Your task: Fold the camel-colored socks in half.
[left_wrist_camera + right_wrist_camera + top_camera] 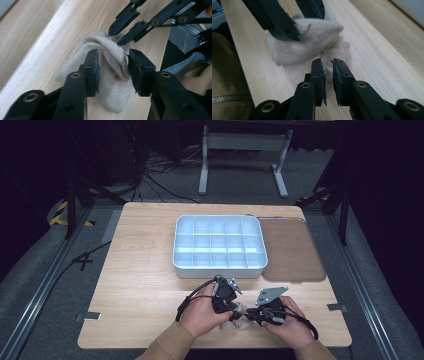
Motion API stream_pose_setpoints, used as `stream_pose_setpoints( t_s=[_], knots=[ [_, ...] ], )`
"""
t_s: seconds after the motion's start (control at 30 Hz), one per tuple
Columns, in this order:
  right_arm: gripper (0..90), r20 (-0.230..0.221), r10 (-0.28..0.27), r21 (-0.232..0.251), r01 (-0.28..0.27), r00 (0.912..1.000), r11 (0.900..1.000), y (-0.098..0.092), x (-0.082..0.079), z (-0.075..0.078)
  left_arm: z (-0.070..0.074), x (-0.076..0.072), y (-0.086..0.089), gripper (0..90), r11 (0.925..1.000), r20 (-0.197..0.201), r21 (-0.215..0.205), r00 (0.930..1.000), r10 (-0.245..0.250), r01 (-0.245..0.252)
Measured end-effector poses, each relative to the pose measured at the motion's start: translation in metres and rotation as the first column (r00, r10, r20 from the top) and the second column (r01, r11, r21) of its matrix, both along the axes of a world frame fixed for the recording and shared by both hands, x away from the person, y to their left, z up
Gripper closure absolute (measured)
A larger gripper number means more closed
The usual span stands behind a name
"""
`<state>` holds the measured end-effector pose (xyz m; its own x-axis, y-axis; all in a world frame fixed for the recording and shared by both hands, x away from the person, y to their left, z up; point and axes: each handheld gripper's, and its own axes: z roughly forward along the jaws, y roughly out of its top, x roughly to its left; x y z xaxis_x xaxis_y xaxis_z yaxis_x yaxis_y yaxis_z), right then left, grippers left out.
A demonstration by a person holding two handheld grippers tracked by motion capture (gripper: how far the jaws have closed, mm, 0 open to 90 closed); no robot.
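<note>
A wooden desk [145, 290] carries a white compartment tray [219, 268] at its far middle, with a brownish translucent lid [292, 251] laid flat just beside the tray's right side; every compartment that can be seen is bare. Near the middle of the desk's near edge lies a small beige sock [110, 82], bunched into a soft heap and touching the wood. The left gripper [113, 72] is held over it with its jaws standing about halfway apart, a fold of the sock between them; the right-hand pad seems to touch the cloth, the other stands clear, so no real grip is seen. The right gripper [327, 72] is set at the sock's thin edge [337, 50], its jaws only narrowly parted, with nothing clamped.

The work is judged to be at an early stage: the sock is bunched but not yet tidily folded or rolled, and nothing has been placed in the tray.
</note>
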<state>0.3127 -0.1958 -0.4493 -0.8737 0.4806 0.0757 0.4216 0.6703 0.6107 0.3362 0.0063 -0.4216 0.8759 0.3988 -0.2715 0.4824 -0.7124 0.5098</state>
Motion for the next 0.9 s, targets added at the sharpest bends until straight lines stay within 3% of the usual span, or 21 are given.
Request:
stream_pose_setpoints(
  t_s=[0.13,0.23,0.47,0.63,0.9],
  knots=[
    [79.4,0.017,-0.010,0.009,0.010,0.9998,1.000,-0.004,-0.001,0.013,0.008,-0.001,0.011,56.8,0.9988,0.020,-0.048,0.9998,0.010,-0.009],
    [79.5,0.029,-0.004,0.031,0.003,0.9996,1.000,-0.003,-0.003,0.024,0.013,-0.003,0.018,55.7,0.9990,0.043,-0.033,0.9986,0.032,-0.030],
    [81.0,0.070,0.026,0.061,-0.030,0.9972,0.998,0.014,-0.006,0.041,0.015,-0.005,0.034,57.9,0.9973,0.049,-0.024,0.9963,0.070,-0.069],
    [83.2,0.068,0.077,0.056,-0.081,0.9947,0.995,0.034,-0.004,0.039,0.013,-0.008,0.045,62.2,0.9944,0.051,-0.002,0.9931,0.106,-0.106],
    [84.6,0.042,0.099,0.020,-0.100,0.9942,0.995,0.047,-0.002,0.029,0.012,-0.010,0.052,67.9,0.9923,0.039,0.015,0.9918,0.122,-0.123]
  ],
)
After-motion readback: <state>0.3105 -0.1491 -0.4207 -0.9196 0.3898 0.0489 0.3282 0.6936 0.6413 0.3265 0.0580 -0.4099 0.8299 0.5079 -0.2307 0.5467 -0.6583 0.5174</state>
